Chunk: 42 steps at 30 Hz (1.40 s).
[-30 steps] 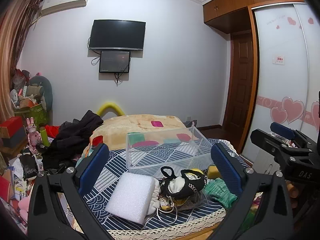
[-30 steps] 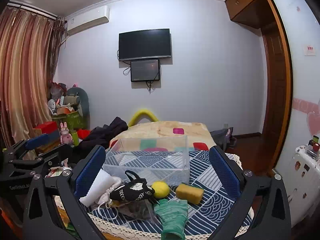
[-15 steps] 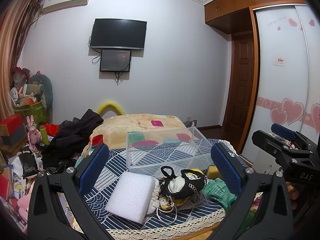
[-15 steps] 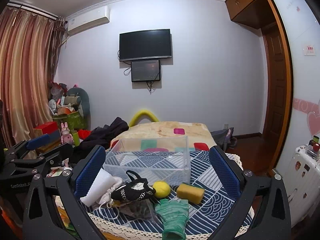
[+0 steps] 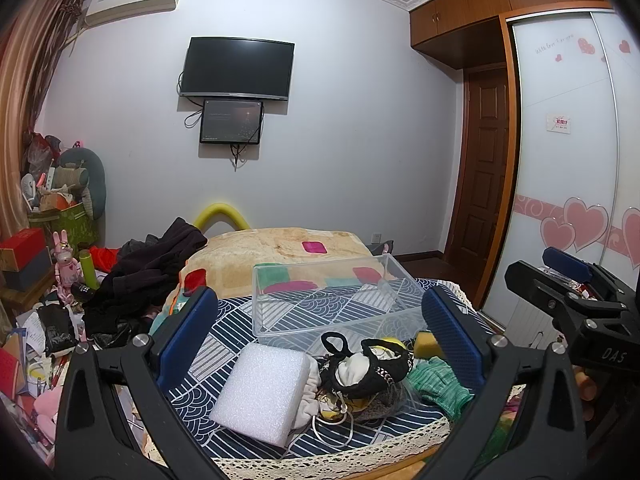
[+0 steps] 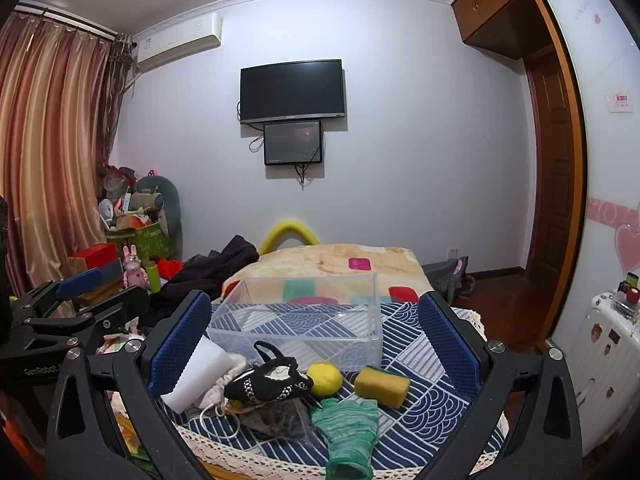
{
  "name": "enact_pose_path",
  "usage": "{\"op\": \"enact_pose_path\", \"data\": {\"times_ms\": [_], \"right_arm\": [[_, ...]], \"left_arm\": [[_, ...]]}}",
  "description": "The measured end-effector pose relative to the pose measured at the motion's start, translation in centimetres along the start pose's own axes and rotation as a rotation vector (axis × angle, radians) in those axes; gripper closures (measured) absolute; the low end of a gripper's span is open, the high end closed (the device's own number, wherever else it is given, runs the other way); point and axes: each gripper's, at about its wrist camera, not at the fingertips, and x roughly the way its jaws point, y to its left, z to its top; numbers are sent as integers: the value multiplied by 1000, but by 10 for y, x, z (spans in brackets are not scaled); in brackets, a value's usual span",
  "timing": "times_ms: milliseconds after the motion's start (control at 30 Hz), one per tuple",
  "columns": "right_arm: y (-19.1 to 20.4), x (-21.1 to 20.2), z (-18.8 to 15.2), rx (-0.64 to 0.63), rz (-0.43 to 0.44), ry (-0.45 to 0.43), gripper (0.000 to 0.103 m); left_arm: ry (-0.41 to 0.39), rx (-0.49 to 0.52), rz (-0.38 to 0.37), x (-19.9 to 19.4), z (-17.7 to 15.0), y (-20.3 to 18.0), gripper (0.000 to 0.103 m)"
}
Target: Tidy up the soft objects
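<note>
A clear plastic bin [image 5: 332, 300] [image 6: 304, 316] stands empty on the blue patterned cloth. In front of it lie a white foam block [image 5: 262, 394] [image 6: 192, 376], a white drawstring pouch [image 5: 308, 396], a black bag [image 5: 366, 366] [image 6: 268, 382], a yellow ball [image 6: 325, 378], a yellow sponge [image 6: 382, 386] [image 5: 424, 344] and a green glove [image 6: 348, 432] [image 5: 438, 384]. My left gripper [image 5: 320, 344] is open, held above the near edge with nothing between its fingers. My right gripper [image 6: 316, 344] is open too, also back from the pile.
The cloth-covered surface ends in a lace edge [image 6: 256, 460] close to me. Behind the bin lie a beige blanket [image 5: 280, 248] and dark clothes [image 5: 140, 276]. Clutter fills the floor at left [image 5: 36, 340]. A white suitcase [image 6: 604, 360] stands at right.
Both views have shifted only slightly; the objects on the cloth have not moved and both grippers stay open.
</note>
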Motion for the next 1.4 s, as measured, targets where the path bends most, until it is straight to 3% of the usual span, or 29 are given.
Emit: {"op": "enact_pose_path", "data": {"times_ms": [1033,1200,1400], "right_arm": [[1,6,-2,2,9,12,0],[-5,16,-7,9,-5,34,0],[-17,35,-18,20,-41,91,0]], "left_arm": [[1,-5,2,0,1,1,0],[26,-20,21,12,-1,9,0],[113,-58,59,41,-14,34,0]]}}
